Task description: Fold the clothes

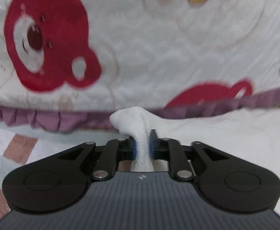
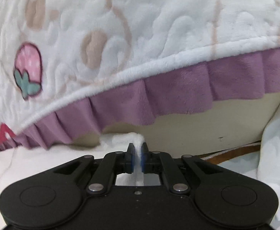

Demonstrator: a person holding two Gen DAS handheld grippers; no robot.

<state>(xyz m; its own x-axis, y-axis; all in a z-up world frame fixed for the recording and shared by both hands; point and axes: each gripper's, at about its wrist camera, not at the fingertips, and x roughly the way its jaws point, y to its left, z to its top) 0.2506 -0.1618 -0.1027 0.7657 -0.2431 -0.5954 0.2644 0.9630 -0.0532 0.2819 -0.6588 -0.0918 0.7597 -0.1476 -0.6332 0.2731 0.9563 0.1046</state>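
A big quilted blanket (image 1: 140, 48) with red bears and a purple frill (image 2: 178, 95) fills both views. Below it lies the white fleece garment (image 1: 216, 134), possibly 1 piece: left gripper (image 1: 142, 143) pinches a fold, right gripper (image 2: 138, 157) clamps another.

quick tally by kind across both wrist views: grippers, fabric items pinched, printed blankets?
Grippers: 2, the left gripper and the right gripper, each shut on cloth.
White fleece cloth: 1 fold pinched in each view (); whether they are one garment cannot be told.
Printed blanket with purple ruffle: 1.
Total: 4 or 5.
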